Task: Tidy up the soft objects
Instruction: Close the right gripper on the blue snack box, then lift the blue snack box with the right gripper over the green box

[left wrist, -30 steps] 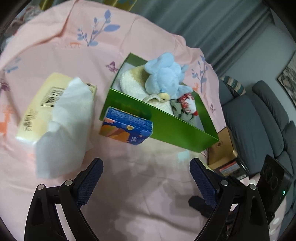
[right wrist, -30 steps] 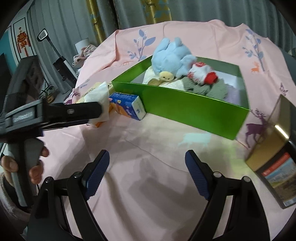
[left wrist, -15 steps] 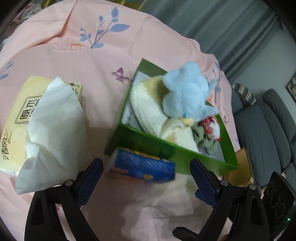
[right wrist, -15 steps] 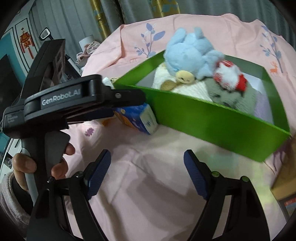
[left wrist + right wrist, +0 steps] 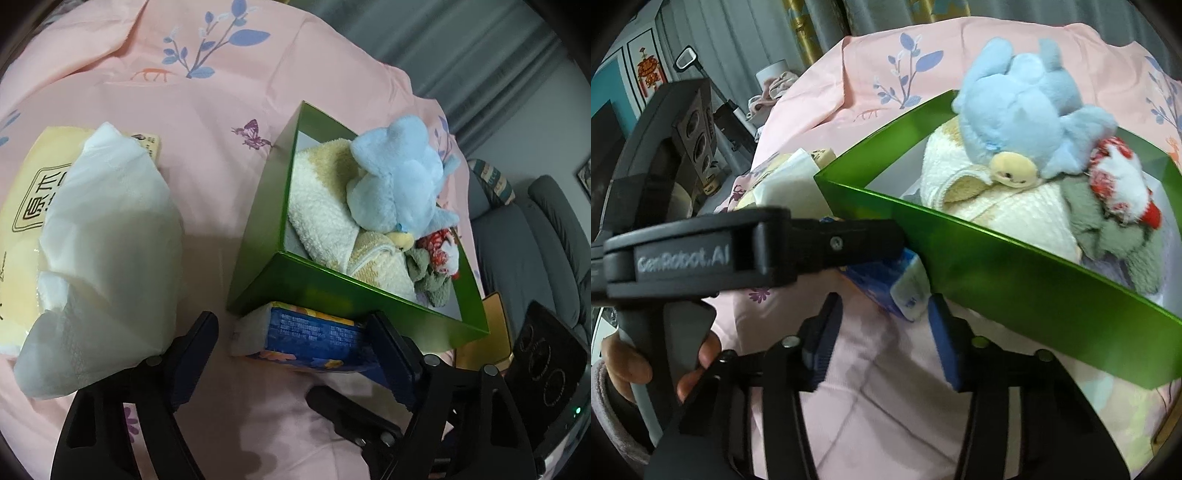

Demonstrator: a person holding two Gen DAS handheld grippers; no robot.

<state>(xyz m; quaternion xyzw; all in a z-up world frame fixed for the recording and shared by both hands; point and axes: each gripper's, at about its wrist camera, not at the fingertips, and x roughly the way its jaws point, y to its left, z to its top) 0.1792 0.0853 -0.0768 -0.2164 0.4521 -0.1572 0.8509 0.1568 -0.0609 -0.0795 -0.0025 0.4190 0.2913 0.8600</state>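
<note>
A green box (image 5: 332,295) (image 5: 1015,273) holds a blue plush toy (image 5: 399,177) (image 5: 1027,110), a cream towel (image 5: 317,210) (image 5: 1027,218), a grey cloth (image 5: 1115,236) and a red-and-white soft item (image 5: 1119,181). A blue tissue pack (image 5: 310,336) (image 5: 886,280) lies against the box's near wall. My left gripper (image 5: 291,358) is open, its fingers on either side of the pack. My right gripper (image 5: 884,332) is open just before the pack's end.
A yellow tissue packet with a white tissue sticking out (image 5: 103,240) lies left of the box on the pink cloth (image 5: 207,122). A gold box (image 5: 484,332) lies beyond the green box. A grey sofa (image 5: 535,229) stands at the right.
Both grippers have moved in toward the blue tissue pack. The left gripper's fingers now flank it, and the right gripper's fingers stand closer together than before.
</note>
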